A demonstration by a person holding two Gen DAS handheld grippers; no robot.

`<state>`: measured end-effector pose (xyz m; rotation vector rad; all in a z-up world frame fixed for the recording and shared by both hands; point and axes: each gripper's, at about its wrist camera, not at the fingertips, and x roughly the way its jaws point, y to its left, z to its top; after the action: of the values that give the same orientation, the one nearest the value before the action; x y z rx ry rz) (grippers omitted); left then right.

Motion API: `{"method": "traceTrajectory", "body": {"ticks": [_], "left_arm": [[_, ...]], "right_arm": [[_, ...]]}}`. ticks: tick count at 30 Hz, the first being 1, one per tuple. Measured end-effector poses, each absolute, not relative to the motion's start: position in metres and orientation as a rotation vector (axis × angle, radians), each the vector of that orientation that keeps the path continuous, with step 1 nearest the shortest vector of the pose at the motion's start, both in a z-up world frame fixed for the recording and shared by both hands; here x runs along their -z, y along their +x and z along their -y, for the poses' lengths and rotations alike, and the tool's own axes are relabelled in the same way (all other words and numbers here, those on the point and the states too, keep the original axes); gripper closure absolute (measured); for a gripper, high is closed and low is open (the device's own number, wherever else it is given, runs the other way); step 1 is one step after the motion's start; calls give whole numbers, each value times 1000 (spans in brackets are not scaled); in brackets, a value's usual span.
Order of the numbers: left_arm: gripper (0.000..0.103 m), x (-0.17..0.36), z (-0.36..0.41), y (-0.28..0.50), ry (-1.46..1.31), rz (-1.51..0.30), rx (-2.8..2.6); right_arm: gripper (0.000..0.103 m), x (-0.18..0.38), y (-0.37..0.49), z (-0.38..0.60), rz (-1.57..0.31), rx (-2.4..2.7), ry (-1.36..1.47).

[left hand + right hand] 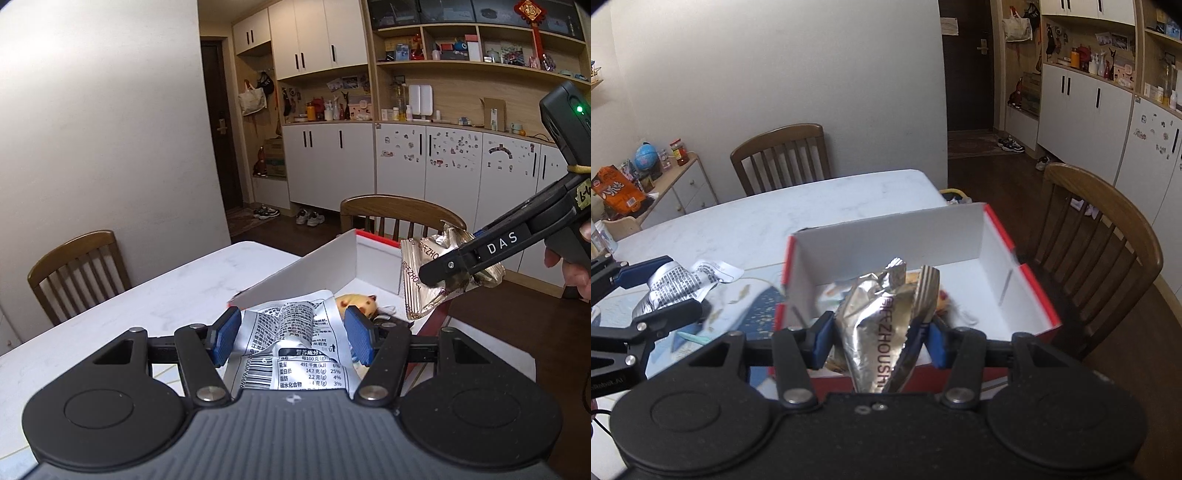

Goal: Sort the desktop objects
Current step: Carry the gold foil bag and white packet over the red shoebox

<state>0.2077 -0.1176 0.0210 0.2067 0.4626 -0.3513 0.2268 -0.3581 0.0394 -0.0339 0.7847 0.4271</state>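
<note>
The left gripper is clamped on a white wrapper (printed side up) at the near left edge of the box. The right gripper pinches a gold wrapper above the box's near wall, over the table.

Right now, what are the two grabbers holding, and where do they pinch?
Left gripper pinches the silver wrapper across its crumpled middle. Right gripper pinches the gold wrapper by its sides.
</note>
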Motion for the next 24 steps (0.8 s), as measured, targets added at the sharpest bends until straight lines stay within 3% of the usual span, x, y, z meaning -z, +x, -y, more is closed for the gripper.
{"method": "traceTrajectory", "body": {"ticks": [24], "left_arm": [[42, 17, 209, 295, 318, -564, 400]], "right_arm": [[53, -3, 309, 401, -849, -439, -137]]}}
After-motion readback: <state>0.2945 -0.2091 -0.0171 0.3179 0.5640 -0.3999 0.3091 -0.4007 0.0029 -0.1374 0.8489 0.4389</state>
